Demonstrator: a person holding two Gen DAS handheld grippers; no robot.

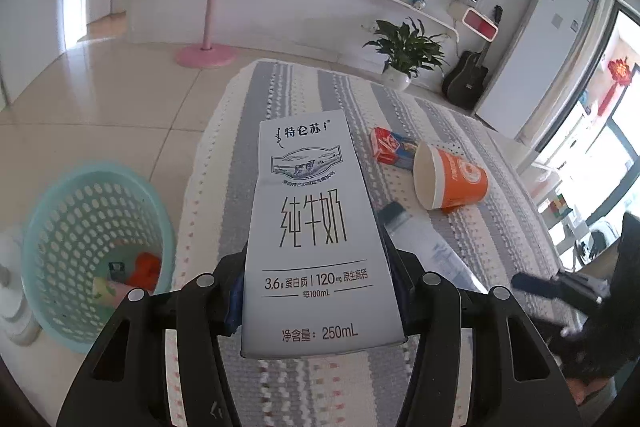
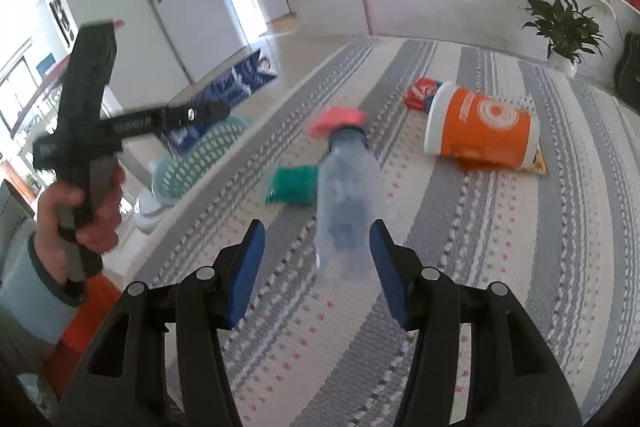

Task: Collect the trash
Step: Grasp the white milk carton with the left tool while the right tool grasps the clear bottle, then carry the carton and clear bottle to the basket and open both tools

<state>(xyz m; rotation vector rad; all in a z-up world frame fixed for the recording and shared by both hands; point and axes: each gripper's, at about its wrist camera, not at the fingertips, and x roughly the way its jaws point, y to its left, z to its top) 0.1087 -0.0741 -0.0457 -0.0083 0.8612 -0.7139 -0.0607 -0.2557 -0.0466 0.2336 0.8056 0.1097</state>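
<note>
My left gripper (image 1: 316, 291) is shut on a grey-white 250 mL milk carton (image 1: 312, 227) and holds it above the striped tablecloth (image 1: 500, 227). A teal mesh trash basket (image 1: 80, 247) stands on the floor to the left, with scraps inside. My right gripper (image 2: 318, 267) is open, its blue pads on either side of a clear plastic bottle (image 2: 348, 203) lying on the cloth; the bottle looks blurred. An orange paper cup (image 2: 480, 127) lies on its side beyond, with a red packet (image 2: 420, 93) behind it. A green wrapper (image 2: 292, 185) and a pink scrap (image 2: 336, 119) lie near the bottle.
The cup (image 1: 452, 179), red packet (image 1: 390, 145) and bottle (image 1: 424, 243) also show in the left wrist view. The left hand and its gripper handle (image 2: 86, 131) are at the left of the right wrist view, above the basket (image 2: 200, 155). A potted plant (image 1: 404, 55), guitar and coat stand are on the floor beyond.
</note>
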